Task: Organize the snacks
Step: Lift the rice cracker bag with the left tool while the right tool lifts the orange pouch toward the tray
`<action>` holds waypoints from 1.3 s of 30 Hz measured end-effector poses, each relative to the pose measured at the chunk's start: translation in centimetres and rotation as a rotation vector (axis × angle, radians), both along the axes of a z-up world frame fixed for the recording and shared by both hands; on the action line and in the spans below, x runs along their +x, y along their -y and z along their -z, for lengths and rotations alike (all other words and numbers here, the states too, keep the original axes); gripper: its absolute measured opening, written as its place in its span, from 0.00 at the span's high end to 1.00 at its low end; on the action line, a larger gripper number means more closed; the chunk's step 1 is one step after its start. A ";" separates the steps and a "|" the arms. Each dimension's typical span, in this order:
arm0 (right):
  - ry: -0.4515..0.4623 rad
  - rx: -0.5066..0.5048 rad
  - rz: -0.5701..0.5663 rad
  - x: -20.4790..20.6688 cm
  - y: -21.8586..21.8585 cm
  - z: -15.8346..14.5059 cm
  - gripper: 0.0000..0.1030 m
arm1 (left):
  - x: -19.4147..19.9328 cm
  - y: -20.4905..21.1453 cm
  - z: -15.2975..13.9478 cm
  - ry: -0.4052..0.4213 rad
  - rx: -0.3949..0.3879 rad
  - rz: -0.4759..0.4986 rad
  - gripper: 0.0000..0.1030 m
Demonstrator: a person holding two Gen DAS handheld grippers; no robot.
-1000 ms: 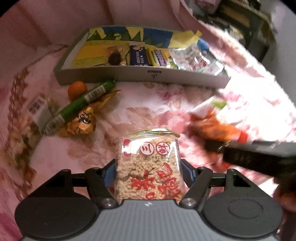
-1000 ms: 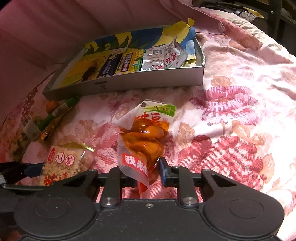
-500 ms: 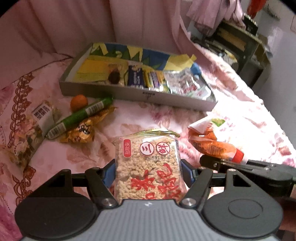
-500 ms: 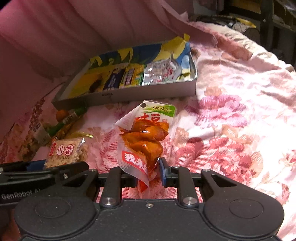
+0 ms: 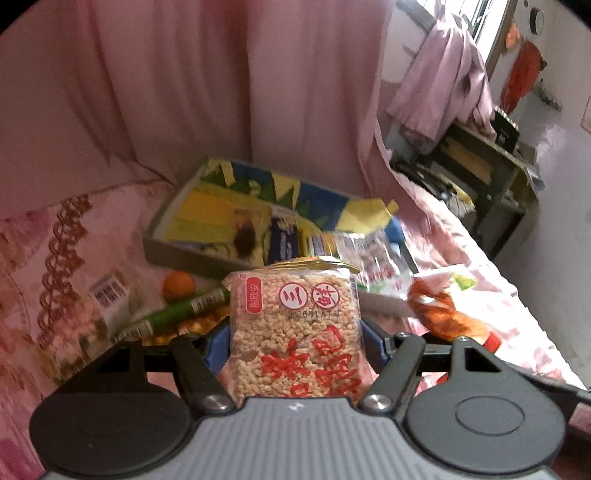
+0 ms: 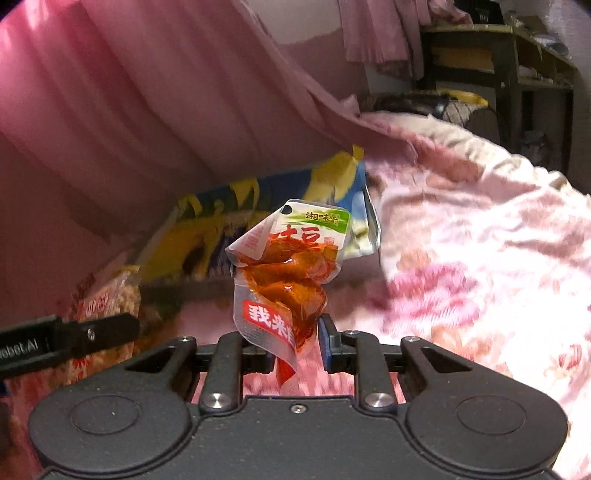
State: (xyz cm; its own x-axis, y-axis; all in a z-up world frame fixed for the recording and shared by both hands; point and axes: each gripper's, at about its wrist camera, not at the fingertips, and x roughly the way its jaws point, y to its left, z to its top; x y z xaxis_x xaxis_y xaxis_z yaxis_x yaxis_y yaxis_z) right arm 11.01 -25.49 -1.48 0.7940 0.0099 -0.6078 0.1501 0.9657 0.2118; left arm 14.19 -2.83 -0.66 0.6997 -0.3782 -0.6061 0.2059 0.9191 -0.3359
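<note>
A pink curtain [image 5: 177, 92] hangs behind the floral bedspread [image 6: 480, 240]; a dark shelf [image 5: 491, 162] stands beside a bright window [image 5: 491, 33].

Left gripper [image 5: 294, 343] clamped on puffed-rice pack [image 5: 294, 328], held upright above the floral bedspread [image 5: 491, 295]. Snack tray [image 5: 192, 254] behind; orange [image 5: 178, 285] and green stick pack [image 5: 173, 314] lie left of the pack

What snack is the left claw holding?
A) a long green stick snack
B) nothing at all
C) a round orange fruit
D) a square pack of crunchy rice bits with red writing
D: the left claw is shut on the pack of crunchy rice bits, pads pressing both its sides, while the orange fruit and the green stick snack lie on the flowery bedspread behind it.
</note>
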 end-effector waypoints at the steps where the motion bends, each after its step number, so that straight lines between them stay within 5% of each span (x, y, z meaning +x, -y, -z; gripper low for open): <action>1: 0.016 -0.004 -0.003 0.3 0.0 -0.5 0.77 | 0.2 -0.1 -0.2 0.011 -0.001 -0.008 0.28; 9: 0.137 -0.063 -0.052 3.8 -0.2 -3.0 0.77 | 3.0 0.2 -1.4 0.144 0.006 -0.047 0.28; 23: 0.173 -0.027 -0.024 9.5 0.3 -1.5 0.77 | 11.1 0.6 -0.6 0.172 -0.031 -0.106 0.28; 39: 0.177 -0.050 -0.006 15.7 -1.2 1.4 0.77 | 16.2 0.1 0.5 0.219 0.033 -0.111 0.28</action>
